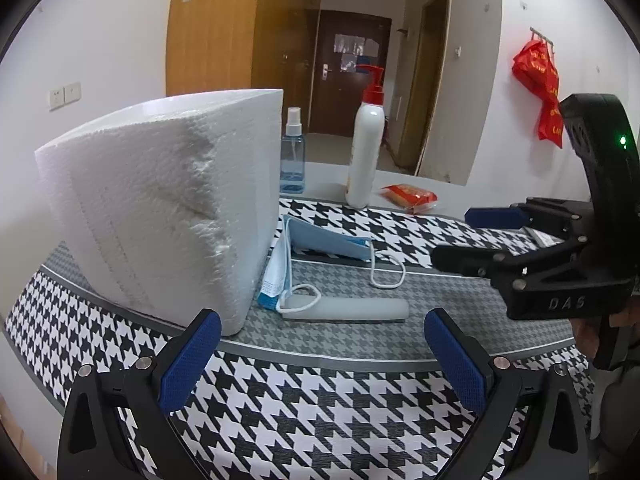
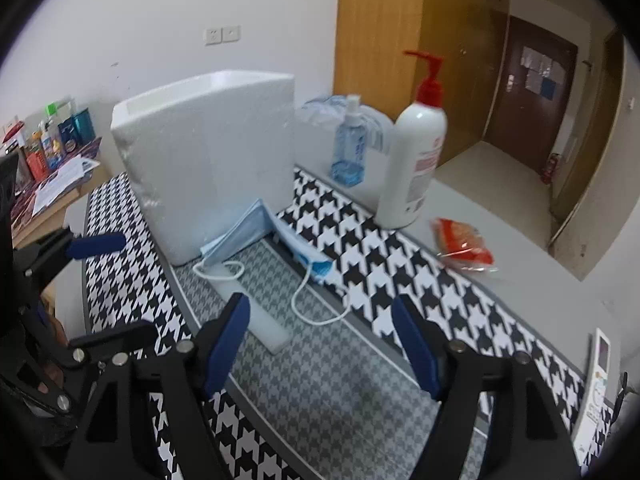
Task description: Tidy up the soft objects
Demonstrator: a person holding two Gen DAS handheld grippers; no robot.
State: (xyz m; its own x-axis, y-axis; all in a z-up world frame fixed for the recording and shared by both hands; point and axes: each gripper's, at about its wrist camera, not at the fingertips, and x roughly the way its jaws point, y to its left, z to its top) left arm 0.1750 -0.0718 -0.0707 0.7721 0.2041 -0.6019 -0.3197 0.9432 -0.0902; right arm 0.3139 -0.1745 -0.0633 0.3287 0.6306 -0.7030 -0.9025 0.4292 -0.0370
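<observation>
Nothing looks sorted yet: blue masks point(image 1: 320, 242) lean against the foam block point(image 1: 160, 208) at its 4 o'clock; left gripper point(image 1: 320, 344) and right gripper point(image 2: 320, 340) hang released, empty.

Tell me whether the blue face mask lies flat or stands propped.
Propped. The blue face mask is bent, one half leaning against the white foam block, the other on the mat, ear loops trailing.

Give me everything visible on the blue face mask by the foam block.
The blue face mask is a pleated disposable type, seemingly soft nonwoven fabric, with white elastic ear loops. It is folded into a V: one half leans against the white foam block, the other lies on the houndstooth mat. One loop drapes over a flat translucent strip. Neither gripper touches it.
</observation>
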